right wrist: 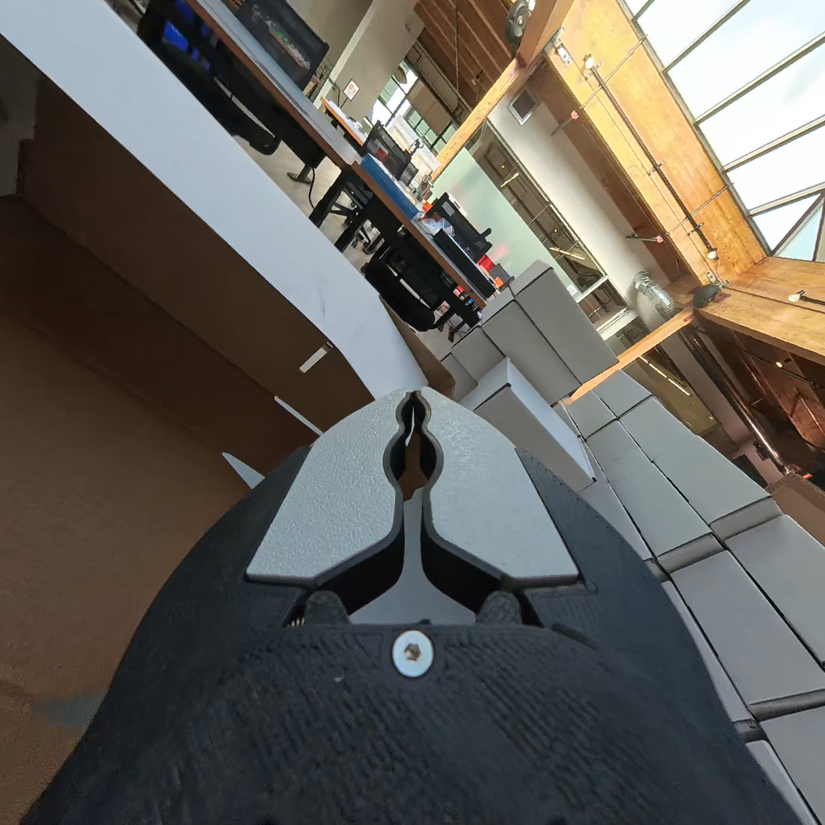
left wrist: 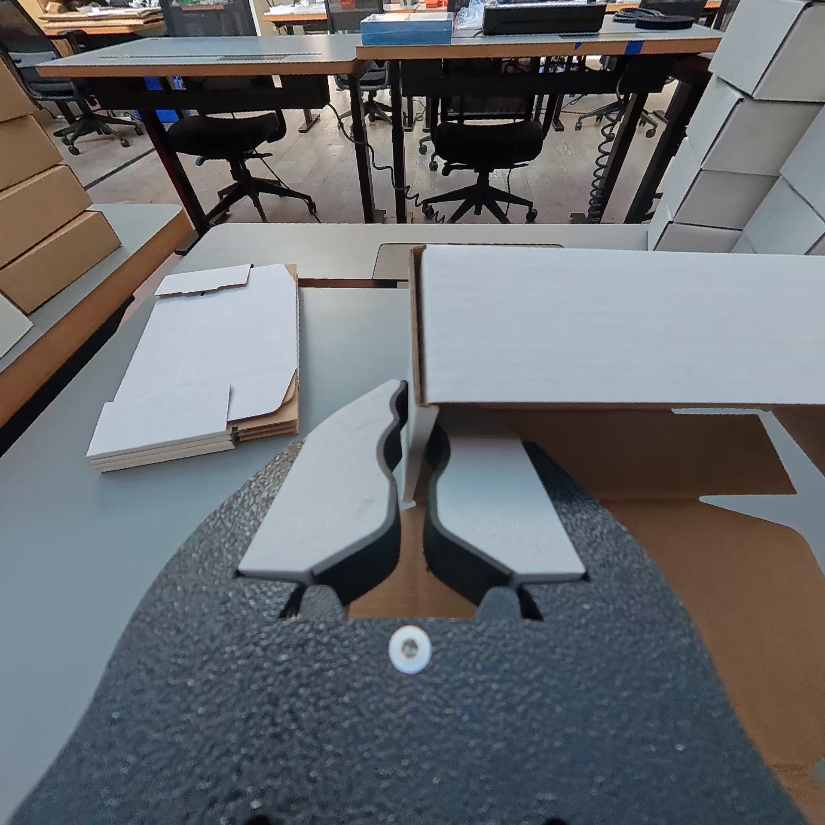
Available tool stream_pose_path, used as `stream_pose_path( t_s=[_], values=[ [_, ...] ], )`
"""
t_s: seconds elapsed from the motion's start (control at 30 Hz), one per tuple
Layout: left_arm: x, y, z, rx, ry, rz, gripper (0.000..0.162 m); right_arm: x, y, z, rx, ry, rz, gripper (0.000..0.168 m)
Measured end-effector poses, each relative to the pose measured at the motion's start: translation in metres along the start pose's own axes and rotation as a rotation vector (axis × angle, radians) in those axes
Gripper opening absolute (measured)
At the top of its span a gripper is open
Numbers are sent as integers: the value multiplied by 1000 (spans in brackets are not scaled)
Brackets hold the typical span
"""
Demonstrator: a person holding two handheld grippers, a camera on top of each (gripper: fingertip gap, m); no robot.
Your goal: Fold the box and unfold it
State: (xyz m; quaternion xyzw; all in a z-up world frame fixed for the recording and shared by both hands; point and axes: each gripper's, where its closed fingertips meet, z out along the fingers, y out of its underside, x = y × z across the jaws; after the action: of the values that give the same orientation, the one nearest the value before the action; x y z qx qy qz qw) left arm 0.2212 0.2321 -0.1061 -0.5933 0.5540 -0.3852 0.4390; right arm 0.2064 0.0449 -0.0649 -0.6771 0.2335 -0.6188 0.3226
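White cardboard, the box (left wrist: 602, 330) sits half-folded on the grey table (left wrist: 67, 535), one wall raised. Left claw (left wrist: 417, 428) is clamped on a side flap; right claw (right wrist: 415, 402) is pinched together at the box's right end, its hold unclear. Flat blanks (left wrist: 201, 370) lie stacked toward the left edge.

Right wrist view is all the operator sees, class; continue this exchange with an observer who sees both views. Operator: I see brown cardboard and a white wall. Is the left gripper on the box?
Observer: Yes. The left gripper is closed on an upright white end flap of the box.
Operator: Are there spare blanks anywhere?
Observer: A stack of flat box blanks lies on the grey table, to the left of the box and apart from it.
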Motion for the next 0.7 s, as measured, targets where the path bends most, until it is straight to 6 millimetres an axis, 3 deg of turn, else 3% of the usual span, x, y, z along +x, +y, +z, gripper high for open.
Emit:
stream_pose_path(
  t_s=[0.27,0.37,0.5,0.7],
  values=[
    [-3,-7,-6,21,-26,13,5,-28,1,12,-56,-112,90,0],
    [-4,-8,-8,29,-33,21,5,-29,-3,13,-25,-146,233,0],
    [-3,-7,-11,45,-32,52,6,-32,-4,15,14,-290,592,0],
    [6,-6,-11,51,-14,110,6,-29,-5,16,56,-405,763,0]
  ],
)
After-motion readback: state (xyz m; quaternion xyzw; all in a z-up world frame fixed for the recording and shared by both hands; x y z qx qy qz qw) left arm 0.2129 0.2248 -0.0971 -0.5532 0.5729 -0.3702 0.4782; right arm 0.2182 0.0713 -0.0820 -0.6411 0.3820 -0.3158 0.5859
